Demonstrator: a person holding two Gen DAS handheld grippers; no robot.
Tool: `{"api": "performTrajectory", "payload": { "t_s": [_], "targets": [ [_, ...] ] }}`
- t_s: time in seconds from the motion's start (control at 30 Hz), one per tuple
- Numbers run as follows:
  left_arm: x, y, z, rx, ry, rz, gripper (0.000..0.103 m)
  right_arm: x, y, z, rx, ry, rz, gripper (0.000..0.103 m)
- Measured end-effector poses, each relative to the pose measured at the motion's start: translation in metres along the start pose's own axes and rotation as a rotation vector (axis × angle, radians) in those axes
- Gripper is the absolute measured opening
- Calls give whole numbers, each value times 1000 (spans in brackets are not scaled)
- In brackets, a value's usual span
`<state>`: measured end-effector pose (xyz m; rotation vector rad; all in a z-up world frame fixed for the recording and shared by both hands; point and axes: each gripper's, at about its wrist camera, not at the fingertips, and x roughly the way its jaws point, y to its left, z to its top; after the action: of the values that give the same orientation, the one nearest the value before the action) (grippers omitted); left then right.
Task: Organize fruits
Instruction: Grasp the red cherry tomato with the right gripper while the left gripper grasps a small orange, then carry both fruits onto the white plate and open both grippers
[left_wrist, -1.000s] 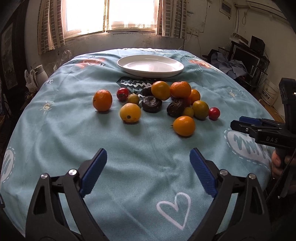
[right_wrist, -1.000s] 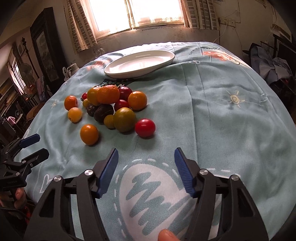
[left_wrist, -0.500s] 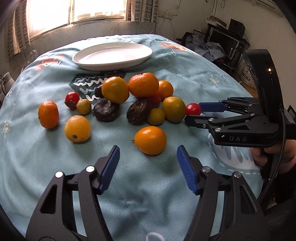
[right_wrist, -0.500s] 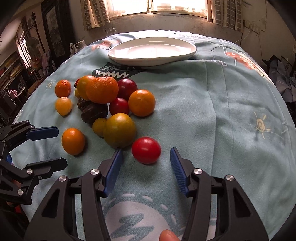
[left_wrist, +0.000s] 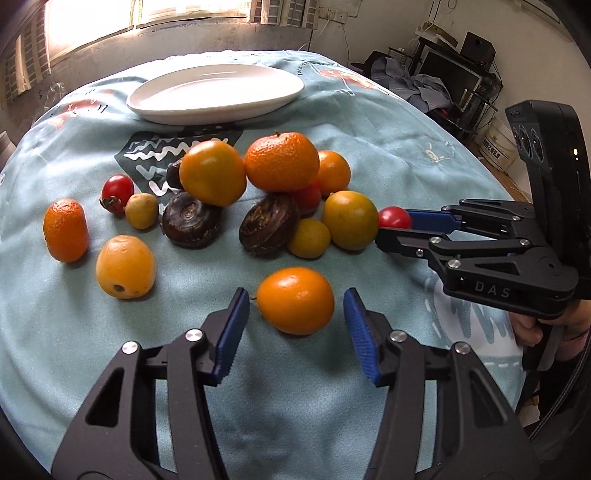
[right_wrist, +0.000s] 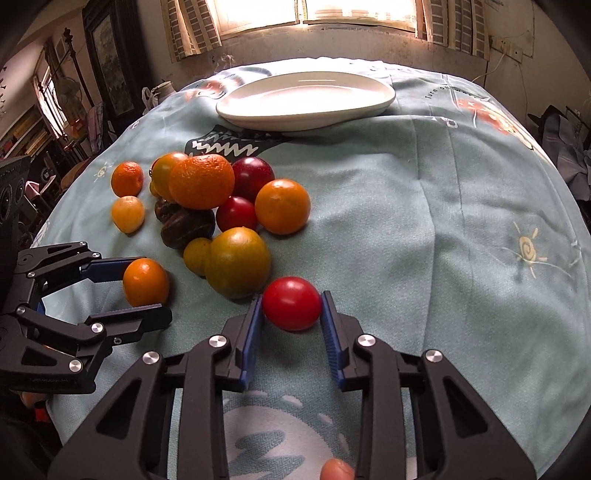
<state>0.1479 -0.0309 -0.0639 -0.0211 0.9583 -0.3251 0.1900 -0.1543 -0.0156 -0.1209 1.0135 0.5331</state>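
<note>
Glossy plate (left_wrist: 218, 92) on matt woven tablecloth (left_wrist: 369, 122).

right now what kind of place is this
Most likely a lived-in home room, not a lab. A table under a pale blue cartoon-print cloth holds a white oval plate and loose fruit; striped curtains frame a sunlit window, and cluttered black shelving stands behind.
</note>
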Motion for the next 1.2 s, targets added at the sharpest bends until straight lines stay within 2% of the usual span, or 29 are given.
{"api": "performTrajectory", "payload": {
  "t_s": [0.07, 0.27, 0.37, 0.47, 0.53, 0.67, 0.8, 0.83, 0.93, 1.1, 1.17, 1.2],
  "targets": [
    [-1, 1, 0, -3, 1, 11, 45, -2, 0, -1, -1, -4, -2, 31],
    [-16, 13, -4, -62, 8, -78, 44, -19, -4, -3, 29, -33, 33, 31],
    [-40, 19, 6, -53, -38, -120, 44, -35, -7, 12, 35, -95, 60, 31],
    [-60, 31, 35, -51, -88, -145, 44, -43, -17, 42, 64, -178, 112, 31],
    [-63, 44, 64, -55, -115, -115, 44, -36, -31, 68, 116, -213, 137, 31],
    [-41, 74, 128, -82, -120, -45, 44, 1, -51, 124, 175, -206, 132, 31],
    [9, 101, 182, -116, -49, -8, 44, 46, -57, 165, 158, -154, 97, 31],
    [23, 105, 191, -122, -25, 26, 44, 58, -56, 171, 149, -137, 89, 31],
    [57, 114, 206, -102, 27, 98, 44, 87, -48, 188, 107, -93, 74, 31],
    [85, 126, 212, -109, 61, 115, 44, 112, -37, 198, 46, -67, 58, 31],
    [90, 130, 210, -110, 66, 132, 45, 116, -33, 200, 22, -69, 61, 41],
    [92, 132, 210, -119, 71, 137, 50, 115, -32, 200, 15, -70, 45, 53]
  ]
}}
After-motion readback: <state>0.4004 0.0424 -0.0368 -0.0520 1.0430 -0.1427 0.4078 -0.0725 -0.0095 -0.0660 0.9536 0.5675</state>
